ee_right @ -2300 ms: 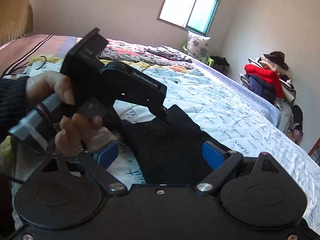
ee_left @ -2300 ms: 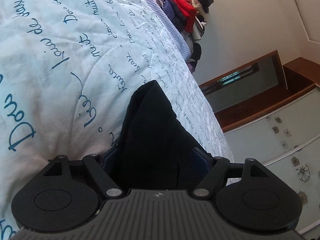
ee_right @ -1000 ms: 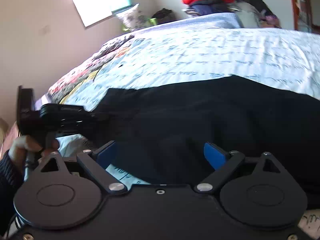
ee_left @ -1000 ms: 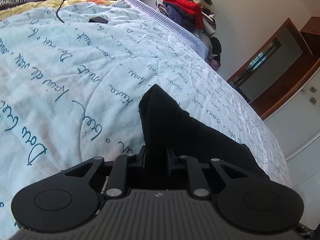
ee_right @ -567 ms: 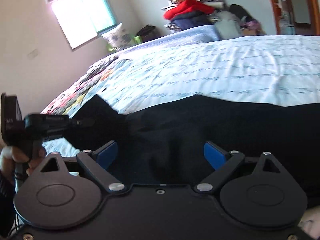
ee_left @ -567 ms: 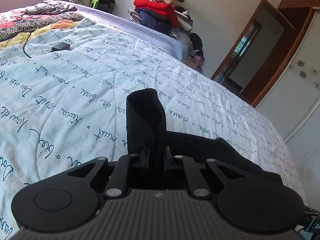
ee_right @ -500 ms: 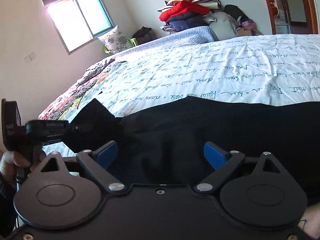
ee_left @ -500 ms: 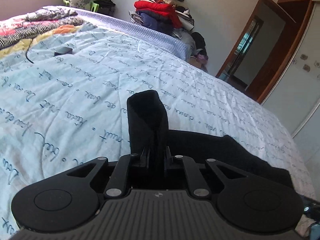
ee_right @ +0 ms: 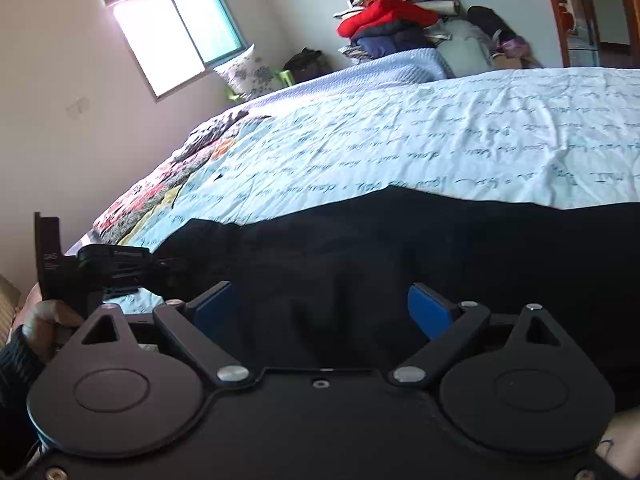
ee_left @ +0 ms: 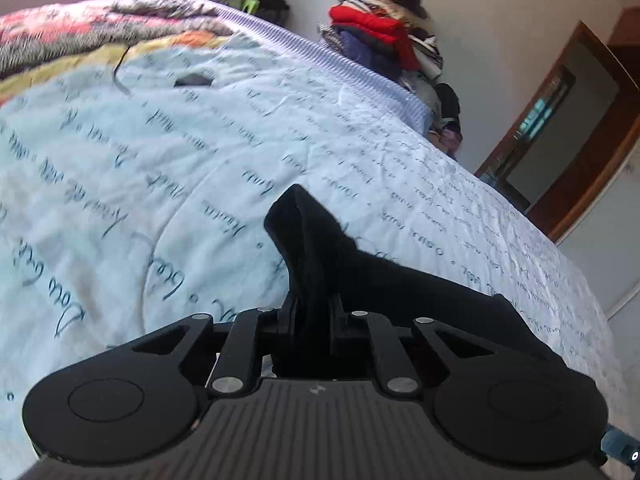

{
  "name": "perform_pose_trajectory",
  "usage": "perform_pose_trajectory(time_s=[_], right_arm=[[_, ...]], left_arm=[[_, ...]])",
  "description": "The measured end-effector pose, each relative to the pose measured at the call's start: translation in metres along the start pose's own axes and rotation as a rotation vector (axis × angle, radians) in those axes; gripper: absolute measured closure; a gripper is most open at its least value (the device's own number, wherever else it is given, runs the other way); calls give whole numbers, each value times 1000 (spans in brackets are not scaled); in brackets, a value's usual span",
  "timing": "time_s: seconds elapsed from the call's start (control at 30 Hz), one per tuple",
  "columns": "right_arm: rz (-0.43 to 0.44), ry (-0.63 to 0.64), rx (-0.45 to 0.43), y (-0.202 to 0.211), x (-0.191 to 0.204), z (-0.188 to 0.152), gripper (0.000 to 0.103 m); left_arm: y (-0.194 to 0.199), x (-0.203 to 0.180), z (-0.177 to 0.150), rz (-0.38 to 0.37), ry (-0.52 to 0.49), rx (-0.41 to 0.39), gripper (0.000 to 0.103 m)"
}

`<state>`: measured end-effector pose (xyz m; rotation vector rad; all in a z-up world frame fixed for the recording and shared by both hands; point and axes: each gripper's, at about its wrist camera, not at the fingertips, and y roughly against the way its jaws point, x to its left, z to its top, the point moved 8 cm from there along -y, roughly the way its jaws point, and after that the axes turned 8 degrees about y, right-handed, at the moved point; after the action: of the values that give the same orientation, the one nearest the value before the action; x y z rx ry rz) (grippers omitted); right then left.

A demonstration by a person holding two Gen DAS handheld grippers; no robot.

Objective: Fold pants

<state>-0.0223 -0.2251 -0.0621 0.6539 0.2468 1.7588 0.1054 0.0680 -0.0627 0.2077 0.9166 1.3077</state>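
Black pants (ee_right: 400,248) lie long across the light blue bed cover (ee_right: 440,136) with the dark writing on it. On my left wrist view, my left gripper (ee_left: 314,304) is clenched on a bunch of the black cloth, and one corner sticks up past the fingers like a little peak. That view shows only this small end of the pants (ee_left: 360,268) and a strip running off to the right.

My right wrist view shows much more: the pants spread wide over the near side of the bed, from the left edge to the right edge. It also shows my left gripper (ee_right: 160,268) from the side, low on the left, with a hand (ee_right: 44,324) around its handle. My right gripper (ee_right: 320,308) has its blue pads (ee_right: 426,312) spread wide apart, released, with black cloth lying between them.

Far off, both views show a pile of clothes (ee_right: 392,20) with a red one on top. Only the right view shows the bright window (ee_right: 176,36)
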Motion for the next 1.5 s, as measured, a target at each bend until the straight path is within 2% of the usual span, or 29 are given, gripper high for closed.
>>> perform_pose_trajectory(time_s=[0.17,0.3,0.5,0.57,0.63,0.73,0.8,1.03,1.1,1.13,1.17,1.2,1.23,1.37,1.5], right_arm=[[-51,-49,-31,16,-32,3,8],[-89,-94,-67,32,-58,9,8],[-154,-168,-141,64,-104,19,8],[-191,-189,-168,76,-123,21,9],[-275,-240,-182,90,-153,21,7],[-276,-345,-224,111,-186,23,7],[-285,-366,-252,120,-196,26,7],[-256,-429,-256,121,-206,17,7],[-246,-430,-255,119,-205,18,7],[-238,-430,-257,119,-204,18,7],[-232,-430,-259,119,-204,20,7],[-226,-429,-260,119,-203,21,7],[-223,-426,-266,121,-202,23,7],[-211,-423,-287,126,-204,27,7],[-125,-498,-289,121,-204,26,7]], left_arm=[[14,-81,-7,-109,-152,-45,90],[5,-154,-39,-201,-265,-21,91],[-14,-274,-113,-404,-380,70,91],[-26,-307,-148,-454,-421,125,90],[-52,-323,-180,-468,-397,216,90],[-77,-336,-216,-448,-424,273,90],[-81,-338,-230,-449,-444,286,90],[-80,-345,-247,-449,-593,213,89],[-68,-353,-263,-481,-679,178,78],[-61,-357,-272,-497,-734,157,67],[-56,-362,-281,-516,-786,145,50],[-52,-365,-287,-528,-814,136,42],[-46,-366,-287,-539,-811,118,37],[-19,-364,-271,-641,-760,50,33],[-6,-333,-228,-617,-677,-7,24]])
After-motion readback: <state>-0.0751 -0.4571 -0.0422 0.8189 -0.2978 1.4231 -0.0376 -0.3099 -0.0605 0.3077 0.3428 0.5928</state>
